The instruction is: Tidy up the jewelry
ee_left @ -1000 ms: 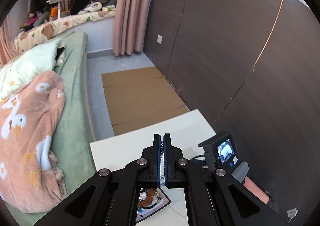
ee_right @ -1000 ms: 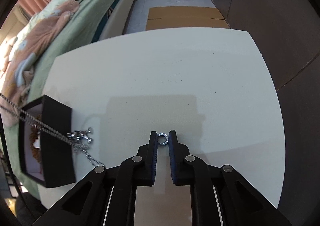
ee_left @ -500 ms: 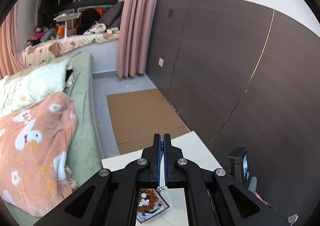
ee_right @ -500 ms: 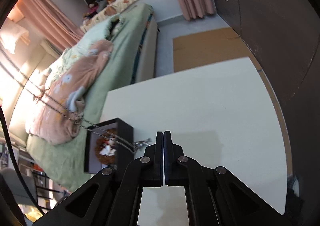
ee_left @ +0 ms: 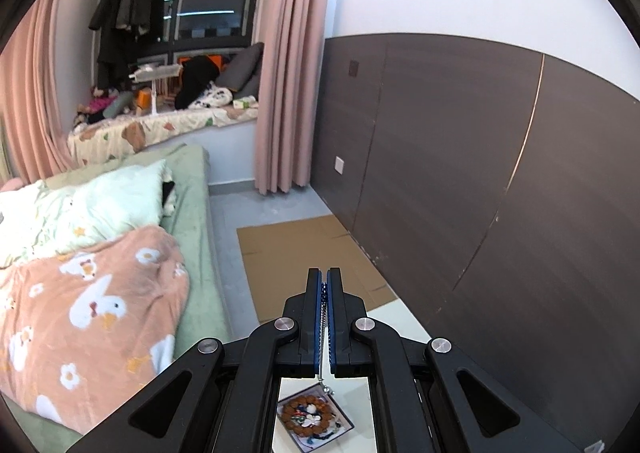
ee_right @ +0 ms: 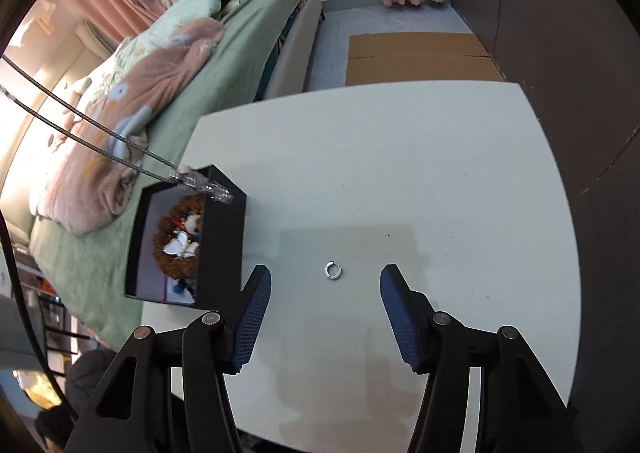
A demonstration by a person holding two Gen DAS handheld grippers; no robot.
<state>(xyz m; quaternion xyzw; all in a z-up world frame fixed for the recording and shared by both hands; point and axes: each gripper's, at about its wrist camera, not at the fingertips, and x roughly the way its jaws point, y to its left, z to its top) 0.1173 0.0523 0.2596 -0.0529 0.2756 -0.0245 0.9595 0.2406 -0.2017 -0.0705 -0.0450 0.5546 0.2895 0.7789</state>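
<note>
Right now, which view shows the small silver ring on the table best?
The right wrist view: the ring lies in plain sight on the white table, between and beyond the open right gripper, whose jaws have just been opening. The left wrist view does not show it at all; there the gripper's own body hides most of the table.

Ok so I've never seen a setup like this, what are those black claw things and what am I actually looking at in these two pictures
Each picture comes from a camera on a hand-held two-finger gripper, looking along its fingers. A person carries one per hand. The left gripper is shut on a silver chain necklace, which dangles above a black jewelry box holding a brown beaded bracelet. The right gripper has just opened and holds nothing; a small silver ring lies on the white table between its fingers.
</note>
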